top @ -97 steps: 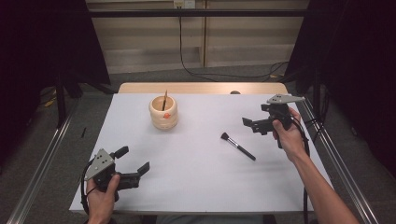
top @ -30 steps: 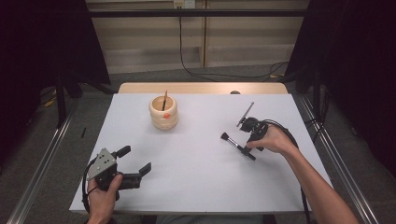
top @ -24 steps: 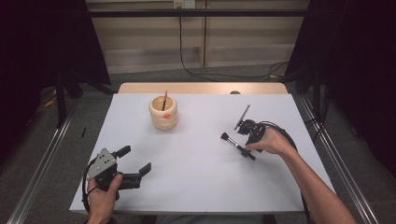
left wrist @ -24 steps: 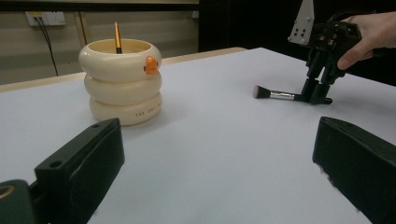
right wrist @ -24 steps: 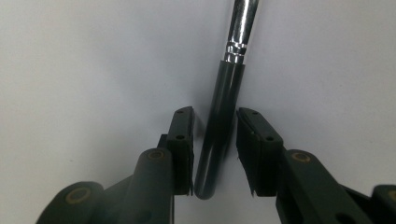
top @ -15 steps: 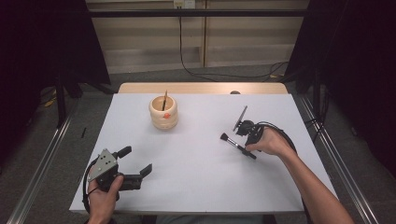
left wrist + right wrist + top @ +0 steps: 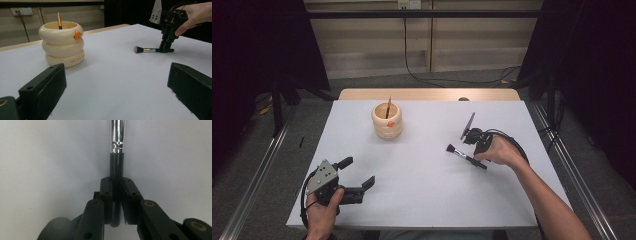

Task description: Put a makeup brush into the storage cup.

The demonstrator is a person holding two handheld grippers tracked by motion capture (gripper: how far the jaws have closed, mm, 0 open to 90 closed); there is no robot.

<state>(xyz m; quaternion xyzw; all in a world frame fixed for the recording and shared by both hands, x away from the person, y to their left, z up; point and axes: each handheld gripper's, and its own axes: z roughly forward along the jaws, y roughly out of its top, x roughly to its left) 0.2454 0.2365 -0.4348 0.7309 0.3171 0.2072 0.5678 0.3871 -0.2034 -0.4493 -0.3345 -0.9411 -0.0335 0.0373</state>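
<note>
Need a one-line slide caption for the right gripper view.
Right gripper shut on the black handle of the makeup brush, lying on the white table.

This looks like a lab or a recording studio, not a home. The worktop (image 7: 422, 200) is covered with a plain white sheet and stands on grey carpet, with metal rails (image 7: 257, 170) running along the floor on both of its long sides. Black curtains (image 7: 257, 45) hang left and right. Beyond the far edge, cables (image 7: 422, 75) run down a beige wall from a socket (image 7: 408, 4).
</note>
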